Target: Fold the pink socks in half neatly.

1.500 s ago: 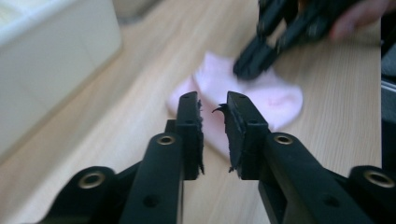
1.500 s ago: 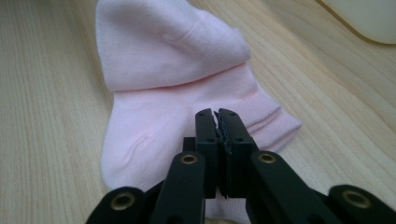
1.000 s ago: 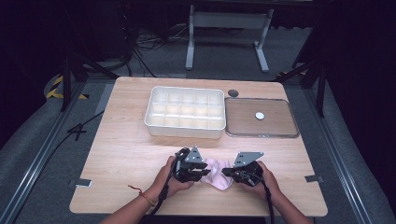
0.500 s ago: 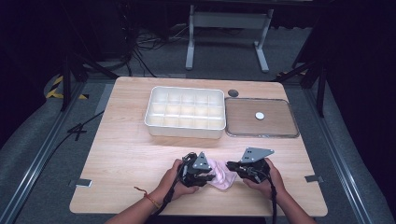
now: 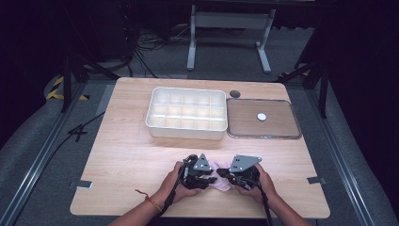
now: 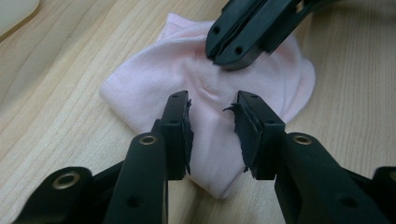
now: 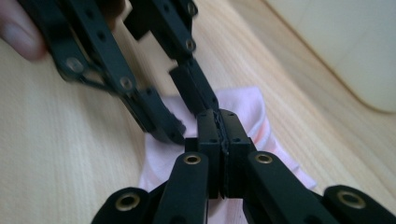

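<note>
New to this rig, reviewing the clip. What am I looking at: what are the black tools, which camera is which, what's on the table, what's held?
A person holds a two-jaw hand gripper in each hand. One camera looks down from above; the other two ride on the grippers and look along their jaws. On the wooden table sit a white compartment tray, its flat lid beside it, and a small pink cloth near the hands. The right gripper is shut, pinching the pink cloth. The left gripper stands over the cloth with its jaws apart; they have just been opening, and the pads are not pressing on it.

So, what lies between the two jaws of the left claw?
Pink cloth lies under the gap of the left claw; its jaws stand apart without pressing it, as the left gripper view shows.
</note>
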Demonstrator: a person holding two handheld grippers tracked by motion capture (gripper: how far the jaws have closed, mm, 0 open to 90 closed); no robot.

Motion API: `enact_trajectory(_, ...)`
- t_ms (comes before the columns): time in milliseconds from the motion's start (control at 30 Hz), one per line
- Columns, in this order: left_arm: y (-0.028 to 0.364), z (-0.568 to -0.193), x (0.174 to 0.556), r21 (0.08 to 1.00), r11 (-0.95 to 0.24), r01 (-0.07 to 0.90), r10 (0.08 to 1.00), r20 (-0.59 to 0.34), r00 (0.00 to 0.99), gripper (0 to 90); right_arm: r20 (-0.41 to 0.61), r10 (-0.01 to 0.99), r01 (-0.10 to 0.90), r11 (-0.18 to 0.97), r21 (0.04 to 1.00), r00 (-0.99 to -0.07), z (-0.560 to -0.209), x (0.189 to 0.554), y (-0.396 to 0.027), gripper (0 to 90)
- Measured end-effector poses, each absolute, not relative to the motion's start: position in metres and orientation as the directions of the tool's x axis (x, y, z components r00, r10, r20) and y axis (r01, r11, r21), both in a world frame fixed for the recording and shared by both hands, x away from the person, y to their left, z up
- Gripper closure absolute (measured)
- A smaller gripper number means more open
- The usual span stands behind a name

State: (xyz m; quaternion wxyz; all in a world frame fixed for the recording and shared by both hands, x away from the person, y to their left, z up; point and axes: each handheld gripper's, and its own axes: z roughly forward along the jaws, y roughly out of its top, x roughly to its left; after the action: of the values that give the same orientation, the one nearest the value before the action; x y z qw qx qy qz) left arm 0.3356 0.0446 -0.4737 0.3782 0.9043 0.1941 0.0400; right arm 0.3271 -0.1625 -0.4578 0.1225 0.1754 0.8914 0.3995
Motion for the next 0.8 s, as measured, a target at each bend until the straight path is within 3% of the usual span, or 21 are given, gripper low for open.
enact_trajectory(267, 0.047, -0.474, 0.334, 0.701, -0.629, 0.336, 0.393, -0.086, 0.915, 62.5, -0.095, 0.420, 0.239, 0.672, 0.701, -0.903, -0.469, 0.331, -0.170, 89.3)
enact_trajectory(433, 0.060, -0.465, 0.334, 0.700, -0.588, 0.405, 0.500, -0.079, 0.862, 35.5, -0.078, 0.421, 0.249, 0.665, 0.704, -0.904, -0.470, 0.332, -0.171, 89.5)
enact_trajectory(467, 0.065, -0.465, 0.336, 0.701, -0.566, 0.434, 0.522, -0.103, 0.847, 33.4, -0.084, 0.421, 0.246, 0.668, 0.703, -0.903, -0.470, 0.331, -0.171, 89.5)
enact_trajectory(600, 0.078, -0.475, 0.340, 0.688, -0.531, 0.495, 0.562, -0.151, 0.813, 31.3, -0.097, 0.423, 0.238, 0.669, 0.704, -0.901, -0.471, 0.330, -0.170, 89.6)
enact_trajectory(800, 0.070, -0.479, 0.339, 0.692, -0.569, 0.445, 0.543, -0.091, 0.835, 30.1, -0.104, 0.418, 0.229, 0.670, 0.706, -0.903, -0.471, 0.330, -0.170, 89.6)
